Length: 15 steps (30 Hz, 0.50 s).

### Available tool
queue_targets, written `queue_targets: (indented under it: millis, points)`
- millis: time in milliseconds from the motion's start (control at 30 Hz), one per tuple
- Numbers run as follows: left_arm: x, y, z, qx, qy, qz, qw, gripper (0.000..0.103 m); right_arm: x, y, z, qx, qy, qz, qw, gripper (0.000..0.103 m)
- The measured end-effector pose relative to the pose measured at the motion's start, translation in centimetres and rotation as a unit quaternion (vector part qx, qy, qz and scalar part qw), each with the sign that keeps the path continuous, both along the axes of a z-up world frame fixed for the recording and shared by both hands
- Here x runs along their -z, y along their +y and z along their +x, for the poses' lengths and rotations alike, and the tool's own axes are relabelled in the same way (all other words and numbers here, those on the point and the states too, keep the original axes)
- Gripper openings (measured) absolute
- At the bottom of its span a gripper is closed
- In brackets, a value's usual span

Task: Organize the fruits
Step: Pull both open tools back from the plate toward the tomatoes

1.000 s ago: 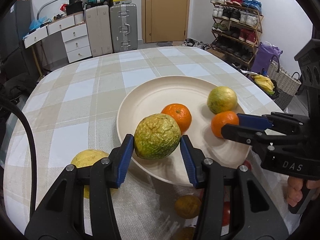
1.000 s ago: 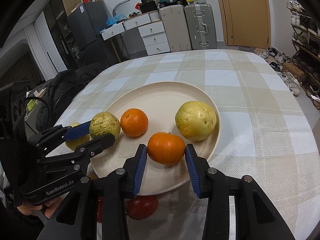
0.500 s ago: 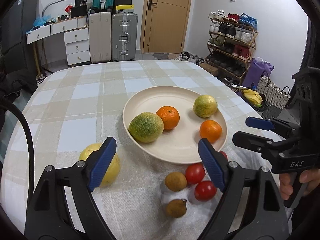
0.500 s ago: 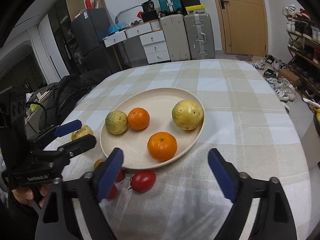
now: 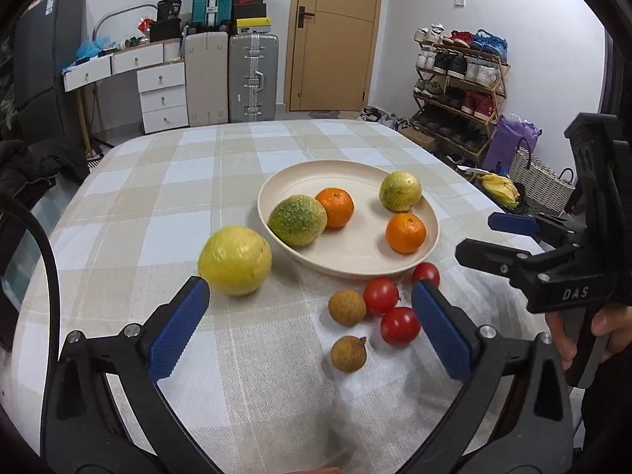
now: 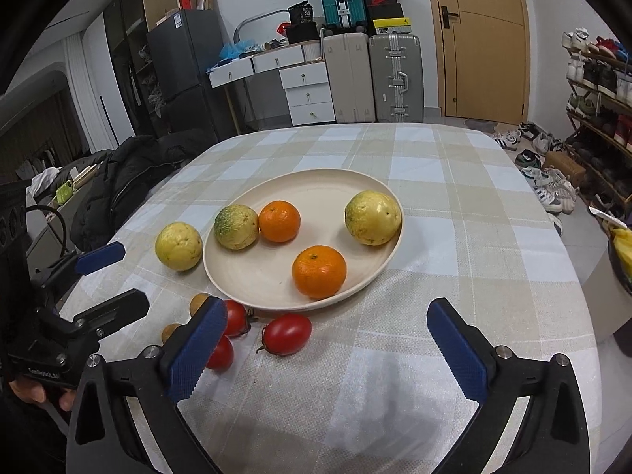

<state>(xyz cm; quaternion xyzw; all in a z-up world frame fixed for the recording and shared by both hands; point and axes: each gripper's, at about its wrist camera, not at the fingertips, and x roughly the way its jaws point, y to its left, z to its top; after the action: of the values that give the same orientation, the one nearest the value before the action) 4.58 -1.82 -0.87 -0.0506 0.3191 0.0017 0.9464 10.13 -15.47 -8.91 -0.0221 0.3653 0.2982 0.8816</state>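
Checked tablecloth [image 5: 158, 205], four fruits [image 5: 405, 233] plated [image 5: 355, 181].

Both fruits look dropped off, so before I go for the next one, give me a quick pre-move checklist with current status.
1. Left gripper empty, jaws opening: ok.
2. Right gripper empty, jaws opening: ok.
3. Four fruits resting inside the plate: ok.
4. All fruit on the plate: not ok. The yellow fruit, three tomatoes and two brown fruits lie on the tablecloth.
5. Free room on the plate: ok.
6. Loose fruit steady: cannot tell.
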Motion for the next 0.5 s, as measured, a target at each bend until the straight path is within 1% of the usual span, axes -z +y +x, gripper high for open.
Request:
queue_targets:
  millis: [100, 300, 500]
  points:
    - [0.1, -0.2, -0.1, 0.0, 0.001, 0.006, 1.0, 0.102, 0.4, 0.0, 0.3, -0.001, 0.013, 0.004, 1.0, 0.103]
    - [0.5, -0.7, -0.3, 0.006, 0.004, 0.025, 0.9997, 0.102, 1.1, 0.3, 0.5, -0.002, 0.021, -0.01, 1.0, 0.103]
    - [1.5, -0.4, 0.7, 0.004, 0.029, 0.024, 0.9993, 0.102, 2.2, 0.5, 0.9, 0.002, 0.041, -0.032, 0.999, 0.103]
